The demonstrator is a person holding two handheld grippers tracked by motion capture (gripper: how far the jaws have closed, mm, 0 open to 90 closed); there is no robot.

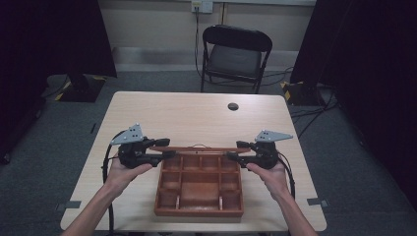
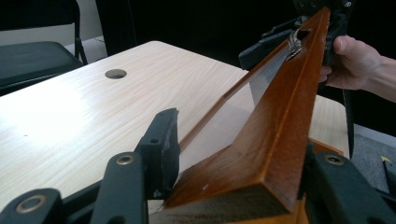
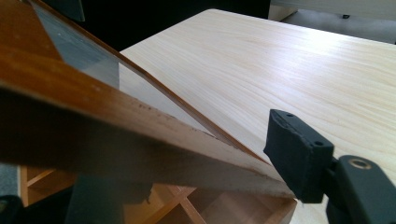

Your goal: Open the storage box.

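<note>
lid: glass-paned brown wooden lid (image 1: 199,149) raised over compartmented wooden box (image 1: 199,189) | axis: spans level from claw to claw | left gripper (image 2: 233,154): half-closed on lid's left end | right gripper (image 1: 235,150): half-closed on right end | hinge edge beyond both claws

Pale wooden table (image 1: 196,110), round cable hole (image 1: 233,106), brown compartmented wooden box (image 1: 199,189) at its near edge.

Left tool (image 1: 169,147) and right tool (image 1: 232,150) level, pointing inward toward each other, jaws part-closed, forearms angled in from below.
</note>
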